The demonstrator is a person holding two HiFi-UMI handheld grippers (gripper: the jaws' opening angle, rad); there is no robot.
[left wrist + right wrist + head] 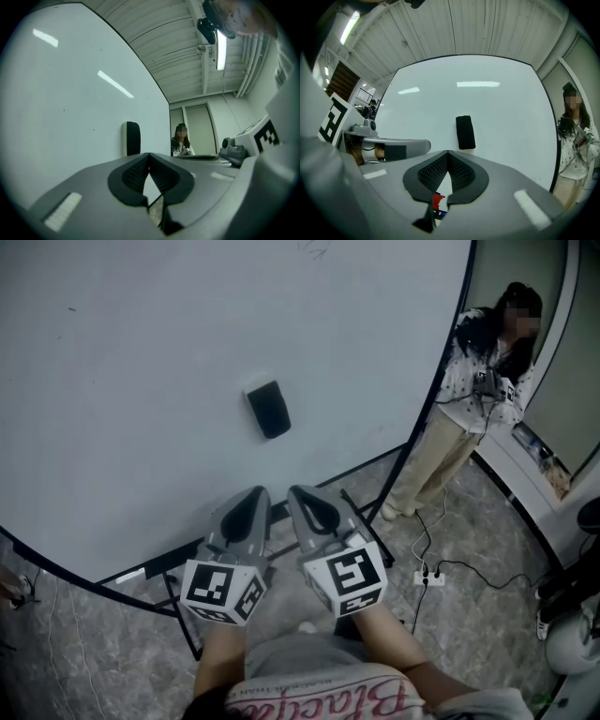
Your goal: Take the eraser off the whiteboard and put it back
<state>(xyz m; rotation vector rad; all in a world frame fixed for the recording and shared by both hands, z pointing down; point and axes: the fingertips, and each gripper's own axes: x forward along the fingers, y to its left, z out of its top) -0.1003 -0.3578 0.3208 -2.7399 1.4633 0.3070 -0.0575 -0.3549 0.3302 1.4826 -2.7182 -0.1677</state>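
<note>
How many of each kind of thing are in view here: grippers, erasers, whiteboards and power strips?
Grippers: 2, left gripper and right gripper
Black eraser: 1
Whiteboard: 1
Power strip: 1
Total: 5
</note>
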